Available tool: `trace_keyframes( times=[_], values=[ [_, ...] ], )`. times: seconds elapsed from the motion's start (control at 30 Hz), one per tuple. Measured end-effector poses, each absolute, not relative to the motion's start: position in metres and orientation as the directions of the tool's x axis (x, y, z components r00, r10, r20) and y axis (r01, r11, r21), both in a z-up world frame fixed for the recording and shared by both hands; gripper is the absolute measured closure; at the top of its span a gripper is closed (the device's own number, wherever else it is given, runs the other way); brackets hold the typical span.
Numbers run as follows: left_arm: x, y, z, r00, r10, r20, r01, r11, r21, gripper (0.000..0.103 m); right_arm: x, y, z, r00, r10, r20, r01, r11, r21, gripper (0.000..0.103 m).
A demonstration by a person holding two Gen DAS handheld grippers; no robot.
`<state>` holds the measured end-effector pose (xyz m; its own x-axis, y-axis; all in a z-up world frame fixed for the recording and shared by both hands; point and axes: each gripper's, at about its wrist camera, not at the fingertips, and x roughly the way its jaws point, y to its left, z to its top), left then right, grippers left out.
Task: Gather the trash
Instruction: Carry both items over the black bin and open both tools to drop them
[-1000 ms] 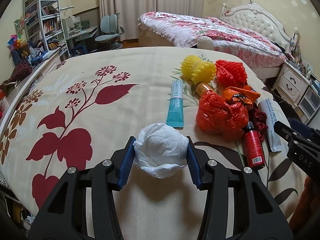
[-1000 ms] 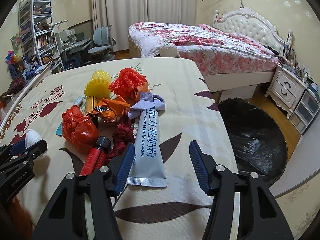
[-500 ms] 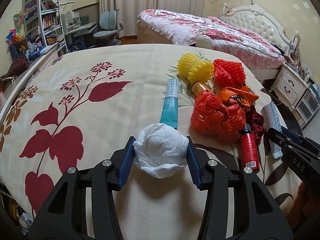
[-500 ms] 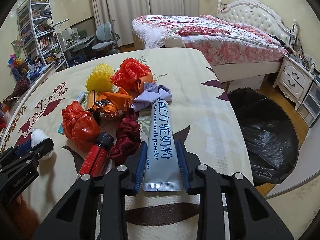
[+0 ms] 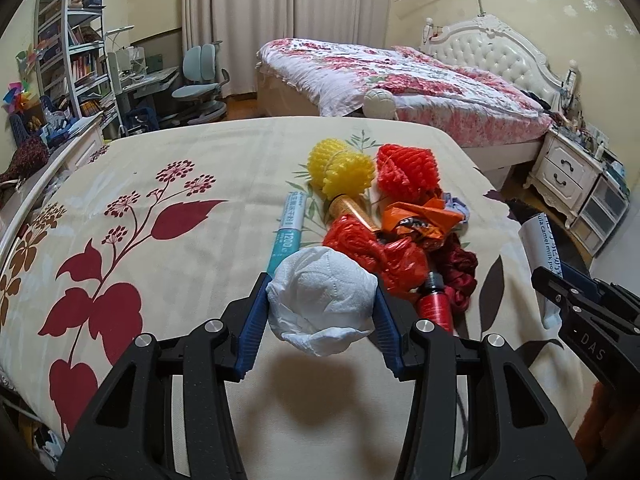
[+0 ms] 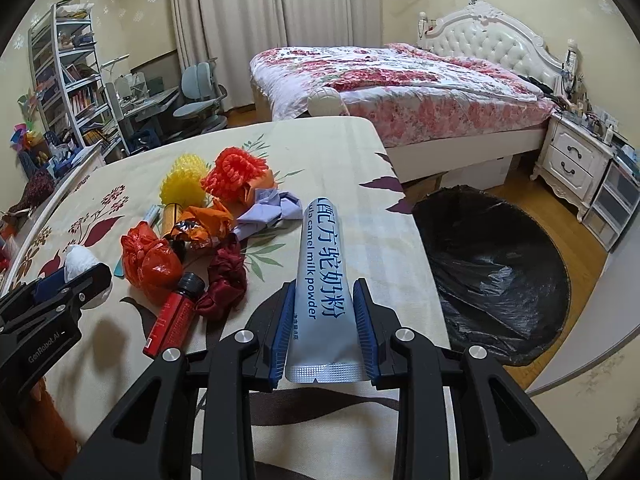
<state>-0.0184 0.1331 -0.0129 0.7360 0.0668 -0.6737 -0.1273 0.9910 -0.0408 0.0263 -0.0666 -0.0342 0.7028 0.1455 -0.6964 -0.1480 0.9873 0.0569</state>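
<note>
Bedroom w/ a cream floral bedspread (image 5: pixel 168 184) as your work surface. Left wrist view: your left gripper (image 5: pixel 320 312) is clamped on a crumpled white tissue ball (image 5: pixel 322 302), lifted clear of the spread w/ its shadow below. Just beyond it lie a teal tube (image 5: pixel 289 232), a red plastic bag (image 5: pixel 376 252), a red bottle (image 5: pixel 436 304), yellow foam net (image 5: pixel 340 170) and red foam net (image 5: pixel 406 170), all bunched together. At the right edge the other gripper shows, side on.

Right wrist view: your right gripper (image 6: pixel 324 328) is clenched on a white camel milk powder sachet (image 6: pixel 324 280), sealed end toward the camera, far end tilted up off the bed. A black-lined trash bin (image 6: pixel 492 264) sits on the floor just right of the bed edge, mouth open. Left of the sachet: a dark red scrunchie (image 6: pixel 224 280), orange wrapper (image 6: pixel 204 224), lilac paper (image 6: pixel 272 208). Left gripper and tissue appear at far left.
</note>
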Motion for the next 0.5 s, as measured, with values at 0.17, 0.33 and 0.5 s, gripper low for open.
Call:
trace_keyframes(
  times=[0.17,0.33,0.5],
  values=[
    [-0.011,0.107,-0.003,0.754,0.026,-0.656,-0.073,0.996,-0.044,0.056,0.025,-0.085,-0.027,0.723,0.118,-0.681,-0.11,0.992,0.055,0.072],
    [0.0,0.075,0.005,0.77,-0.021,-0.638,-0.009,0.999,-0.044,0.056,0.029,-0.111,-0.022,0.739,0.075,-0.669,-0.052,0.997,0.054,0.072],
    [0.017,0.043,0.009,0.777,-0.068,-0.625,0.05,0.998,-0.046,0.056,0.037,-0.141,-0.02,0.753,0.009,-0.658,0.021,0.999,0.038,0.072]
  ],
)
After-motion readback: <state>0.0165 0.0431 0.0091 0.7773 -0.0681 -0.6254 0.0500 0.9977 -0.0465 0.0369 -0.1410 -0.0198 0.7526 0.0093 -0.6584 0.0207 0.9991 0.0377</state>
